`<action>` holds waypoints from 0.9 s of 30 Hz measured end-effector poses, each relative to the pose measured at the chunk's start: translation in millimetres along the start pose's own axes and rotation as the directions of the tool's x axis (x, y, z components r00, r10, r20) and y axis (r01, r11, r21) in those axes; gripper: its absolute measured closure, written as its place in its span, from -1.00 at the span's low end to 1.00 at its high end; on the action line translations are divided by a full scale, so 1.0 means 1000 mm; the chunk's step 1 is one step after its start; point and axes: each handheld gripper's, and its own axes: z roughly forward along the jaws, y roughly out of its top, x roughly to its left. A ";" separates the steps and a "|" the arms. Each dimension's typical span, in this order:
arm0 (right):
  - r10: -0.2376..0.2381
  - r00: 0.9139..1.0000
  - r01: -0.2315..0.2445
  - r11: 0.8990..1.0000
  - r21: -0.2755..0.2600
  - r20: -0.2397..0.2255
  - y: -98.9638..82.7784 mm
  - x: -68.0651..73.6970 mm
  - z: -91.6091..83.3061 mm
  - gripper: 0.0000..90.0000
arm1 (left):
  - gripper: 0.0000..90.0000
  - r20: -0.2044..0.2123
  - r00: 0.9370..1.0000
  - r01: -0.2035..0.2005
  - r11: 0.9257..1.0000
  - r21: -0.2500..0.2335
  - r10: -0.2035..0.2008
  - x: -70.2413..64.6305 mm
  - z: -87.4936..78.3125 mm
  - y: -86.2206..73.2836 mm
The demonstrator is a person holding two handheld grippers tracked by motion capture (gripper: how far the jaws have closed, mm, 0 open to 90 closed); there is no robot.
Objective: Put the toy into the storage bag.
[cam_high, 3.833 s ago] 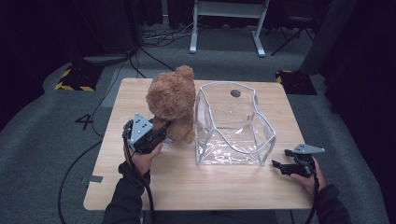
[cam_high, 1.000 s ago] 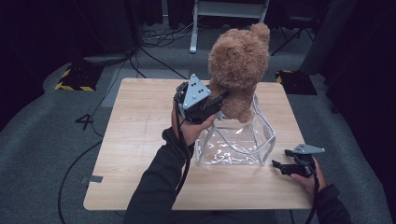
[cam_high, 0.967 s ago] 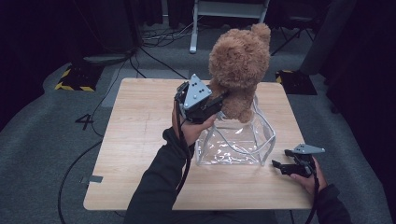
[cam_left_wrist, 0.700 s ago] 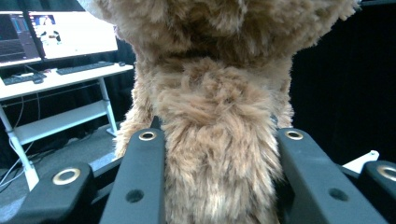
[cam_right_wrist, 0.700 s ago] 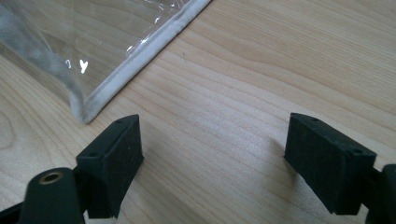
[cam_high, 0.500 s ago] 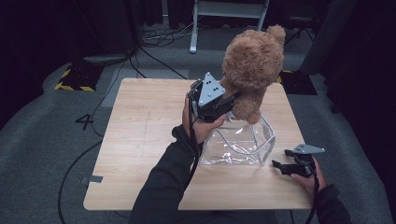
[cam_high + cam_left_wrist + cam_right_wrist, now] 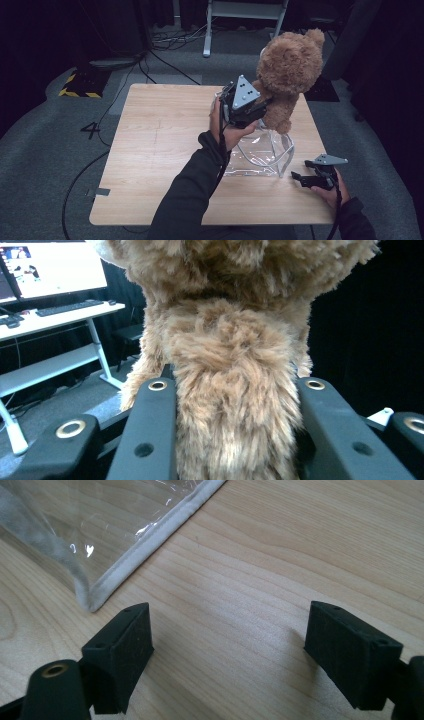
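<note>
While the left gripper (image 7: 260, 107) pinches the bear (image 7: 287, 75), upper right, above the bag (image 7: 260, 152), lowering it in remains; right gripper (image 7: 302, 179) rests spread.

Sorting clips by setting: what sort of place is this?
Probably a lab or recording studio: dark curtains around a lone wooden table, cables across grey carpet, and a computer desk with monitor.

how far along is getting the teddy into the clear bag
Done: the teddy is gripped and lifted; the left claw is shut on it. In hand: it hangs above the clear bag, not yet inside. Left: lower it in and let go. The right claw rests open on the table beside the bag, holding nothing.
</note>
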 end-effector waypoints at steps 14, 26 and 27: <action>-0.001 1.000 0.001 1.000 0.000 0.000 0.000 0.000 0.000 -0.58 | 0.50 0.008 1.000 0.019 0.999 0.039 -0.020 -0.004 0.010 -0.009; -0.001 1.000 0.001 1.000 0.000 0.000 0.000 0.000 0.000 -0.58 | 0.49 0.008 0.998 0.056 0.986 0.158 -0.058 0.006 0.013 -0.045; -0.001 1.000 0.001 1.000 0.000 0.000 0.000 0.000 0.000 -0.58 | 0.49 0.010 0.998 0.057 0.985 0.163 -0.059 0.006 0.014 -0.046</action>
